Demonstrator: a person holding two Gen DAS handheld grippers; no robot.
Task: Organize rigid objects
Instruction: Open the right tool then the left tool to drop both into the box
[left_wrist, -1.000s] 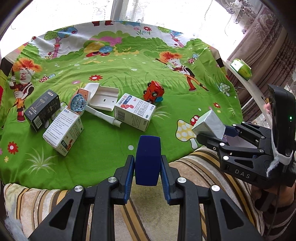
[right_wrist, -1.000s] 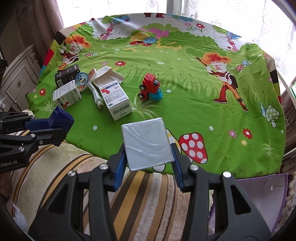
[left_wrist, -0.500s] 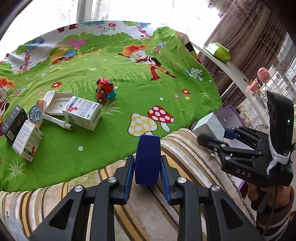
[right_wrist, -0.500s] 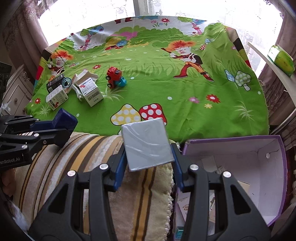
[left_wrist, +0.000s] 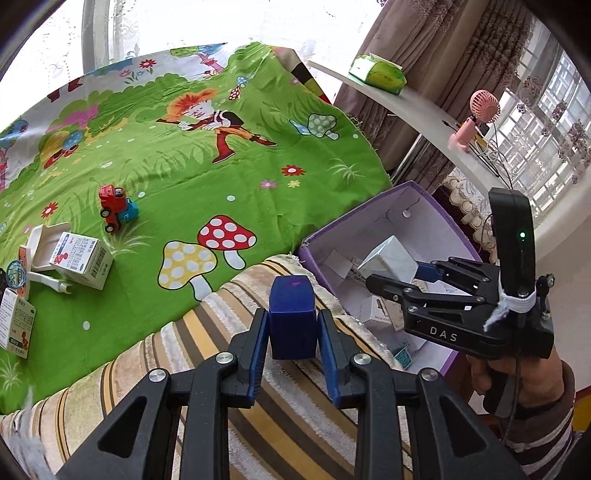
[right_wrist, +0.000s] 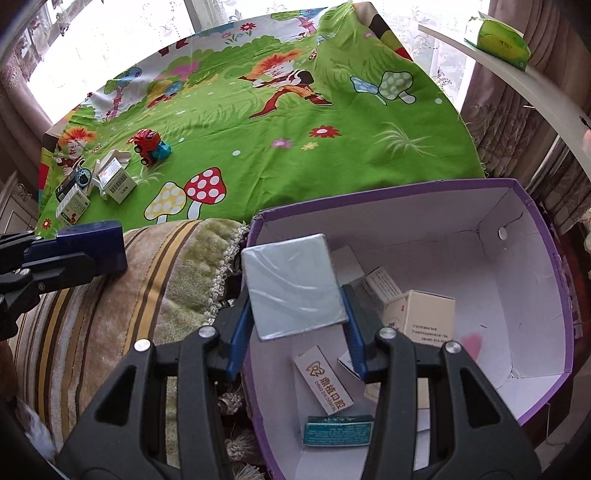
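Several small boxes (right_wrist: 417, 314) are already stowed in the purple box (right_wrist: 546, 295). A silver box (right_wrist: 295, 286) is pinched by the right tool (right_wrist: 295, 325), a blue block (left_wrist: 293, 317) by the left tool (left_wrist: 293, 354); a toy car (left_wrist: 116, 208) and cartons (left_wrist: 81, 264) remain on the bed (left_wrist: 221, 166).

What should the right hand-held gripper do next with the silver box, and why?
Probably ease open and drop it. The right hand-held gripper holds the silver box over the near-left corner of the purple storage box, where other cartons already lie. The left hand-held gripper holds its blue box over the striped blanket.
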